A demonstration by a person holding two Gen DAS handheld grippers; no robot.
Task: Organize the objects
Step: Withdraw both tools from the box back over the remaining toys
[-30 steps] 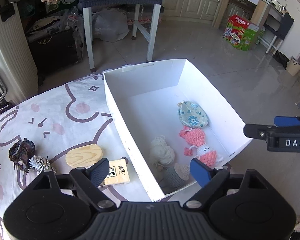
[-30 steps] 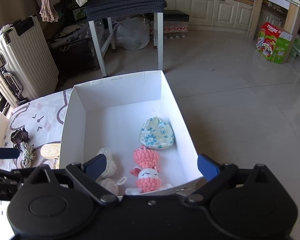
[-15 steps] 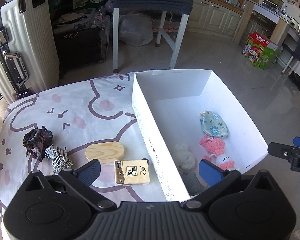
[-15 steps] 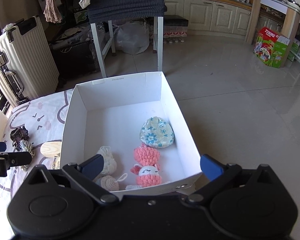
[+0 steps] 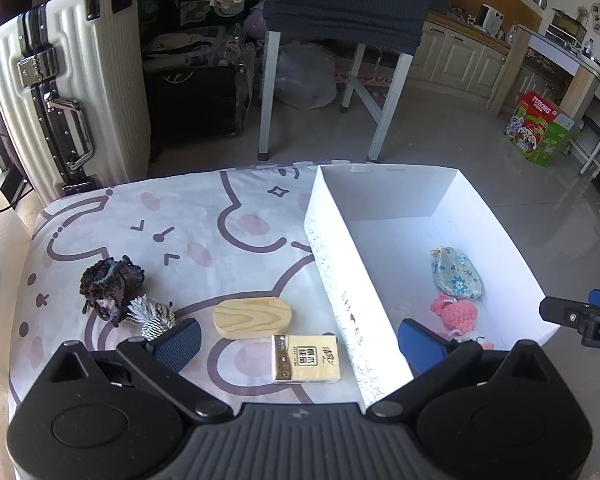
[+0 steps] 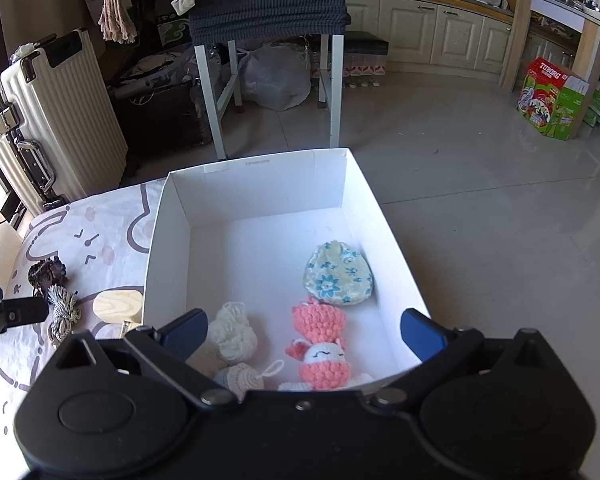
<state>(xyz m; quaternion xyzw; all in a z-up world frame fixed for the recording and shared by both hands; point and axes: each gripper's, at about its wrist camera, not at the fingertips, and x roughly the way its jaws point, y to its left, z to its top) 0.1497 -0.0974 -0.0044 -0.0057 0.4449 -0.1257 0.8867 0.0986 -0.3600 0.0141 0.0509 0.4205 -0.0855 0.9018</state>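
Observation:
A white box stands on the right of the cartoon-print cloth. Inside it lie a floral pouch, a pink crochet doll and cream yarn pieces. Left of the box on the cloth lie an oval wooden block, a yellow packet, a grey tassel and a dark yarn bundle. My left gripper is open above the packet and the box's left wall, holding nothing. My right gripper is open over the box's near end, empty.
A white suitcase stands beyond the cloth on the left. A chair with a dark cover and a plastic bag are behind the box. A green carton sits on the tiled floor at the right.
My left gripper has swung left from over the box to over the cloth items, and its jaws stand wider. The right gripper drifted slightly; the box contents are unchanged.

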